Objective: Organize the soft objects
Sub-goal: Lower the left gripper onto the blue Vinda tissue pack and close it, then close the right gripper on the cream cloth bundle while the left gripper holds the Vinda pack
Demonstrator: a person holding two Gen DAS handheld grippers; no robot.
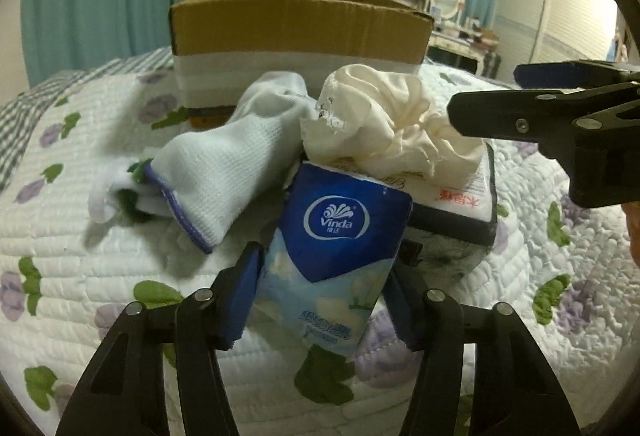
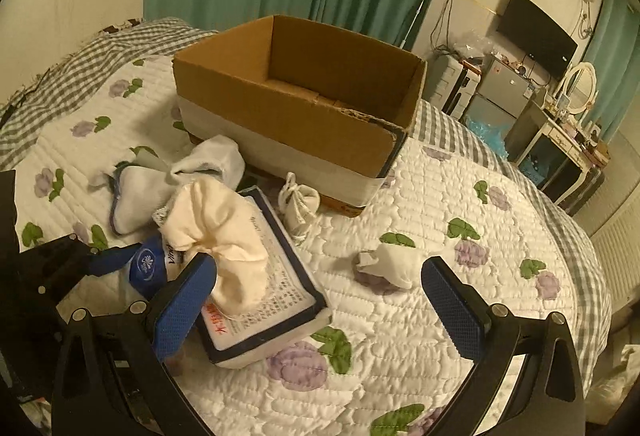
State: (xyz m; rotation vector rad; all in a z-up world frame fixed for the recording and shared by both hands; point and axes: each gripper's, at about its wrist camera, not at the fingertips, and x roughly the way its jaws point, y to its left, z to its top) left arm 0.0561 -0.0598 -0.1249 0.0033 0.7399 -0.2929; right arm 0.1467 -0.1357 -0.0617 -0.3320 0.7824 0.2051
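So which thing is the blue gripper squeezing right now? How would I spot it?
Find the big cardboard box on the flowery quilt. In front of it is a heap of white cloths; the tissue pack pokes out, pinched by the left gripper. It's the only shiny blue thing, marked Vinda.

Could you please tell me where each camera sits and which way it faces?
Left wrist: low over the quilt, facing the cardboard box; left hand-held gripper clamps the Vinda tissue pack.
Right wrist: higher, looking down into the box; right hand-held gripper open.
Shared: box, pack, cream cloth, white sock.
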